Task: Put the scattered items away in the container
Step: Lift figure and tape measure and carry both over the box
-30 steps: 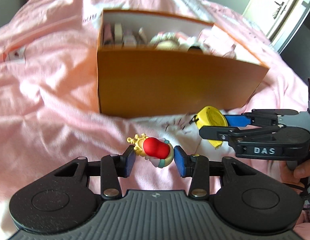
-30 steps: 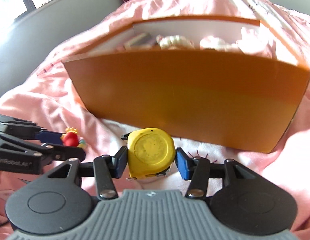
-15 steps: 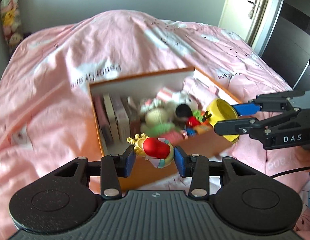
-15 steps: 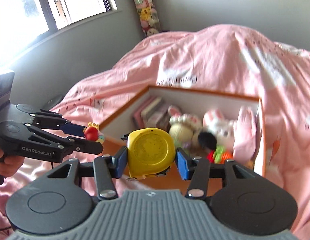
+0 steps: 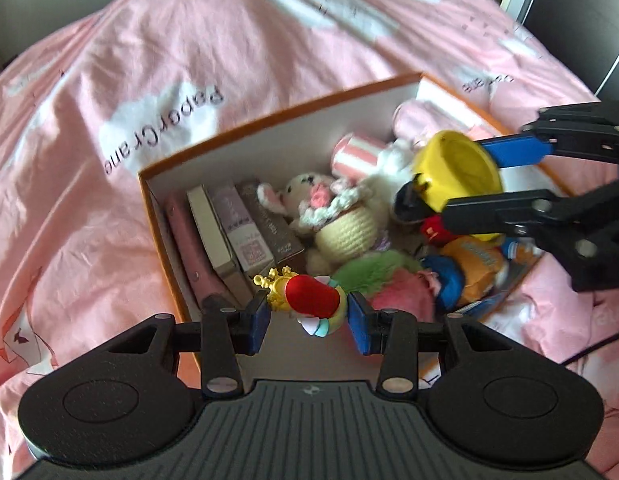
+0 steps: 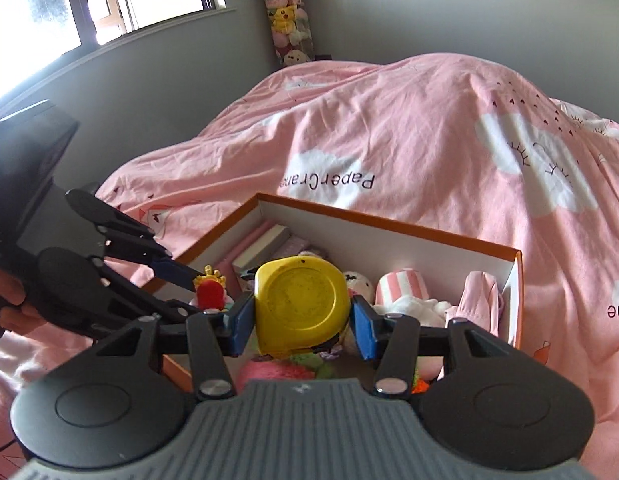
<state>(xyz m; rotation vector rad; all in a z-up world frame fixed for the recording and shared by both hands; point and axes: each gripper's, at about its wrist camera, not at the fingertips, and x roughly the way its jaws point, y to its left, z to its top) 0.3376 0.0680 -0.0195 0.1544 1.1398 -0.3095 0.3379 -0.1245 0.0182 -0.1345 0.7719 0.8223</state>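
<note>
left tool [image 5: 308, 314] pinching red-and-gold figurine [image 5: 309, 297], over near-left corner of orange box [image 5: 269, 118] beside books [image 5: 229, 236] | right tool [image 6: 302, 322] pinching yellow tape measure [image 6: 301, 306], over plush toys [image 5: 341, 216] mid-box | box on pink bed [image 6: 389, 140], directly beneath both | judged: release next

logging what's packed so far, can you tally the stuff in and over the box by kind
books standing in the orange box: 4
soft toys clearly separable: 2, cream crochet bunny, green-pink plush; the rest is a blurred pile
held over the box: 2, yellow tape measure, red-gold figurine
total: 8
</note>
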